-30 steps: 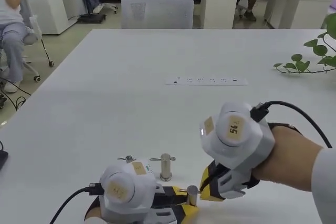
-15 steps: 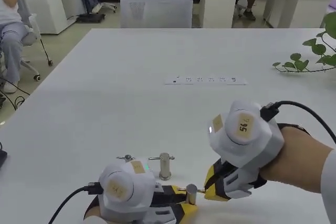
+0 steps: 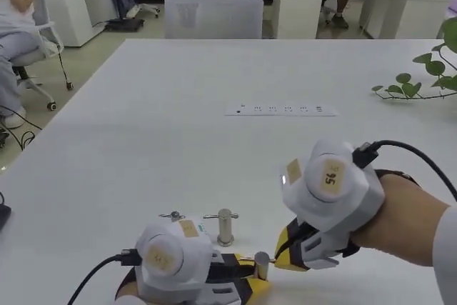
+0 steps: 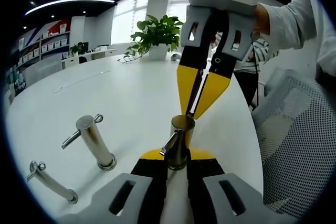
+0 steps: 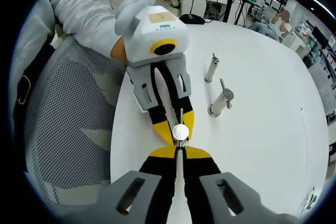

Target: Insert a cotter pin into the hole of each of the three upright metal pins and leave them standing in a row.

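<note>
My left gripper (image 3: 251, 271) is shut on an upright metal pin (image 3: 261, 263) near the table's front edge. In the left gripper view that pin (image 4: 178, 142) stands between my jaws, with a cotter pin (image 4: 168, 144) poking out of its hole. My right gripper (image 3: 280, 258) meets the pin from the right, shut on the cotter pin's other end. From the right gripper view (image 5: 180, 149) I look down on the pin's round top (image 5: 180, 131). Two more pins (image 4: 97, 142) (image 4: 50, 182) stand behind, each with a cotter pin through it.
A power strip (image 3: 278, 110) lies flat mid-table. A potted plant (image 3: 428, 69) trails over the right edge. A mesh chair (image 5: 63, 129) sits just off the table's front edge. Desks and seated people fill the room beyond.
My right gripper has drifted slightly right and lower while staying on the cotter pin. The left gripper and the held pin have stayed put.
</note>
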